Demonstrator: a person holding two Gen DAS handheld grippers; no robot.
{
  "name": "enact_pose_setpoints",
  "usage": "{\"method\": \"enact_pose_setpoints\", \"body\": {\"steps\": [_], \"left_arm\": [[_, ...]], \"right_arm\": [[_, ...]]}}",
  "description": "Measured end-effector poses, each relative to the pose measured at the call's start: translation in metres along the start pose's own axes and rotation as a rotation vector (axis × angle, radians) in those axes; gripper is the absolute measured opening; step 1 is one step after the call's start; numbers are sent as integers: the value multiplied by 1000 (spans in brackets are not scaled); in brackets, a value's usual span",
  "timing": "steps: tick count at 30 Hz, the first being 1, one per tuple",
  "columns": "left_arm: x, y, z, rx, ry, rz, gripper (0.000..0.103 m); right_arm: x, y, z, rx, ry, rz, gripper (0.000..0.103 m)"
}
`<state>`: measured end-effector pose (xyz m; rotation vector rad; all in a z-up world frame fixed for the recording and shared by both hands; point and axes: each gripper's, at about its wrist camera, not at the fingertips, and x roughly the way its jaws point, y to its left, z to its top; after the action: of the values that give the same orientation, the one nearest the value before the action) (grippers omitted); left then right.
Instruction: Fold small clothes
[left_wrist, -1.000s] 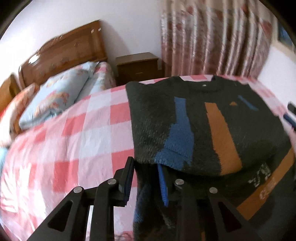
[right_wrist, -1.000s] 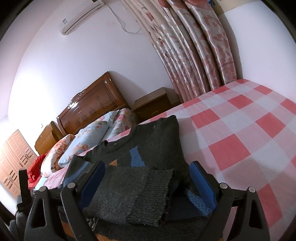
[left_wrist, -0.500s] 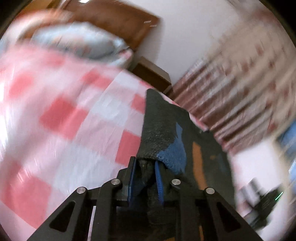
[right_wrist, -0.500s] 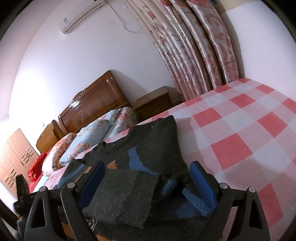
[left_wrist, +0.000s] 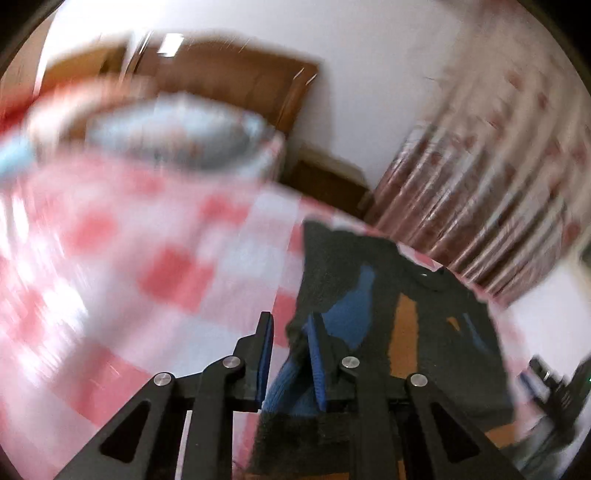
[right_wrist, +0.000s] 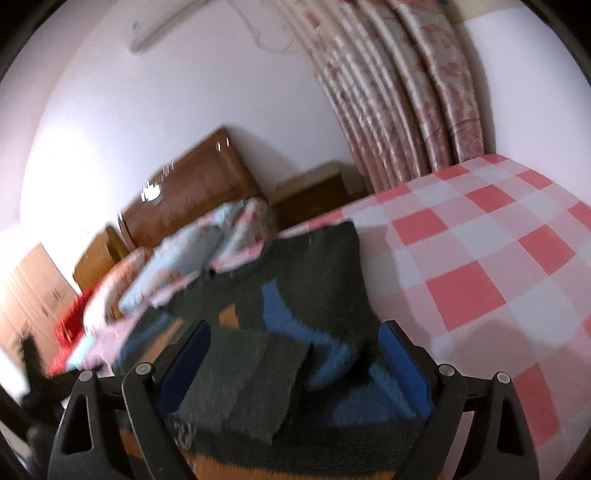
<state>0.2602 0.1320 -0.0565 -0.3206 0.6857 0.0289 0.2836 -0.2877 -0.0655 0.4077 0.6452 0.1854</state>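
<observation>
Already the left claw (left_wrist: 290, 338) is pinching the sweater's (left_wrist: 369, 317) edge, low centre of frame. Its body stretches away to upper right, while the right claw (right_wrist: 295, 365) gapes empty above it.

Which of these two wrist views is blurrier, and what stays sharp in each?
Left wrist view: heavy motion smear across the pillows, curtain and checked bedsheet; only the left gripper and the sweater near it stay crisp. Right wrist view: milder blur on the headboard; the right gripper is sharp. Both show fisheye bending.

light: soft, even | glare: headboard (right_wrist: 151, 192) | blur: heavy left view, milder right | edges: fisheye-bent, dark corners
</observation>
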Motion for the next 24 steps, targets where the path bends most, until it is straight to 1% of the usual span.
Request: {"method": "enact_pose_setpoints", "body": {"steps": [1, 3, 6, 7, 9, 10, 11, 12, 14, 16, 18, 21, 23, 24], "left_arm": [[-13, -12, 2, 73, -43, 18, 21], [-22, -25, 0, 141, -60, 19, 22], [-23, -36, -14, 172, -65, -70, 23], [-19, -38, -22, 171, -59, -81, 24], [-5, -41, -36, 158, -22, -100, 24], [6, -40, -41, 149, 10, -103, 24], [17, -37, -40, 127, 80, -107, 24], [21, -31, -39, 101, 94, -116, 24], [22, -16, -36, 21, 92, -141, 25], [22, -4, -36, -48, 90, -138, 25], [22, -4, -36, -65, 82, -127, 25], [21, -7, -38, -56, 81, -106, 25], [22, -7, -37, -60, 77, -103, 25], [23, -4, -37, -65, 75, -103, 25]], "right_arm": [[2, 3, -2, -16, 32, -4, 103], [9, 12, -6, -54, 114, -16, 103], [16, 19, -14, -58, 165, 29, 103], [20, 21, -16, -67, 177, 25, 103], [28, 25, -19, -101, 215, 8, 103], [33, 27, -20, -115, 240, 7, 103], [37, 26, -21, -121, 258, 9, 103], [38, 26, -19, -125, 255, 5, 103], [37, 20, -18, -115, 257, 21, 103], [31, 24, -13, -139, 212, 22, 103], [26, 37, -8, -216, 173, 24, 103], [23, 56, 0, -339, 118, 27, 103], [33, 58, 0, -382, 127, -4, 103], [42, 50, -2, -366, 159, -26, 103]]}}
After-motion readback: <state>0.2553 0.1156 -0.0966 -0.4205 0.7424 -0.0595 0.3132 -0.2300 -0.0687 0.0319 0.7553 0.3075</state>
